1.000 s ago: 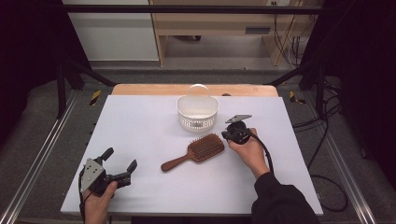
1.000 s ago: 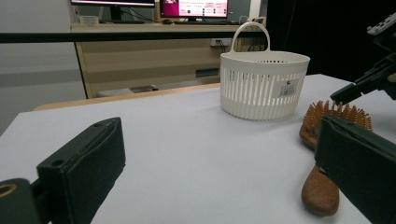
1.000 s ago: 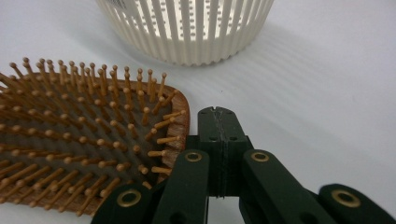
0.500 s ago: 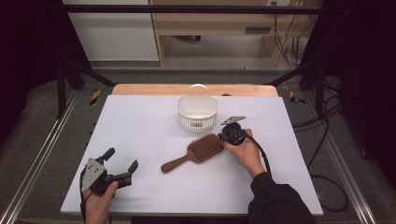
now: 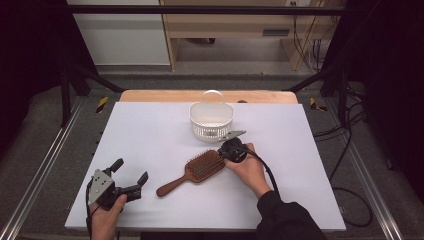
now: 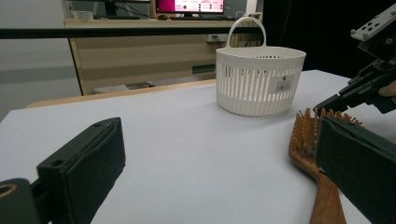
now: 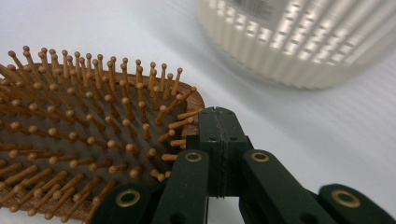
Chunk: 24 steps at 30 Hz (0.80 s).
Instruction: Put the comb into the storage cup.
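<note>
A wooden hairbrush [image 5: 199, 170] lies bristles-up near the middle of the white desk [image 5: 150, 130], set diagonally: its paddle head points toward the far right and its handle toward the near left. The right gripper [image 5: 231, 148], held in the person's right hand [image 5: 247, 167], sits at the far right end of the brush head; in the right gripper view its jaws are pressed flat together with nothing between them, their joined tip at the rim of the head [image 7: 93, 140] among the outermost bristles. Whether the tip actually touches the wood cannot be told. The left gripper [image 5: 131, 179], in the left hand [image 5: 106, 215], rests near the front left corner of the desk with its jaws spread wide and empty; the brush handle ends just to its right, apart from it. In the left gripper view the brush [image 6: 310, 154] lies beside the right-hand jaw. A white slatted basket [image 5: 211, 120] with a hoop handle stands just behind the brush head and the right gripper, close but separate. Open desk surface lies on the left half, between the brush and the left edge, and along the right side beyond the right hand. The brush is well inside every edge; the basket stands nearer the far edge, where a wooden board [image 5: 165, 96] borders the white surface.
</note>
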Motion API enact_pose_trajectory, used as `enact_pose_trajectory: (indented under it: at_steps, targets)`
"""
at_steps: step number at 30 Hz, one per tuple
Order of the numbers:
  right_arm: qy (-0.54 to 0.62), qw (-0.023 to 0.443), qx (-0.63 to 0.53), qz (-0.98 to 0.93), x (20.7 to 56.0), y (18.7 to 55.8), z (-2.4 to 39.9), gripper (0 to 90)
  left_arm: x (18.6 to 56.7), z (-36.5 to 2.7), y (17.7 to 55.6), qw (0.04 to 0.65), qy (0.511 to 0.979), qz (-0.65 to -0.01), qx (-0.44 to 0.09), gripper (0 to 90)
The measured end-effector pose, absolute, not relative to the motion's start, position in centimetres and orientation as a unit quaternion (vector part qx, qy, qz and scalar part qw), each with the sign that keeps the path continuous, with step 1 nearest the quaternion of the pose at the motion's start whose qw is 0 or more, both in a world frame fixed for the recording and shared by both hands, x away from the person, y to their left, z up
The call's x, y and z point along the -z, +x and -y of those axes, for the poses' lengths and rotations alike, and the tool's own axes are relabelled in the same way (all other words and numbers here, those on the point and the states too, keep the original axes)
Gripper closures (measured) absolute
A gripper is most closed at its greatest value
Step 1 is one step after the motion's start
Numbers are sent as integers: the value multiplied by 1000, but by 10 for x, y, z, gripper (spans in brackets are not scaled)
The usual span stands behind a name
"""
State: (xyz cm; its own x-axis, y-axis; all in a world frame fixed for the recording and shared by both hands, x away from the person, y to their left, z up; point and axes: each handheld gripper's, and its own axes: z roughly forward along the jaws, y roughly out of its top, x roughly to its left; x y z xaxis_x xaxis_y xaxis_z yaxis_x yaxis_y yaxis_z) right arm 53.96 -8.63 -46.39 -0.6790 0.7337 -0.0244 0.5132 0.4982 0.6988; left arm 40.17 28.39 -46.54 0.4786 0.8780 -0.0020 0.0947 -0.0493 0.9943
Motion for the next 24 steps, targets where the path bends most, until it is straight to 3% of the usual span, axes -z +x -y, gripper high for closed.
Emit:
enact_pose_trajectory:
  at_steps: [15, 24]
  targets:
    - [324, 140, -349, -868, 464, 507, 40, 900, 465, -286, 402, 576, 636, -383, -343, 20]
    - [331, 169, -387, -844, 458, 505, 59, 900, 464, -288, 400, 573, 636, -386, -344, 22]
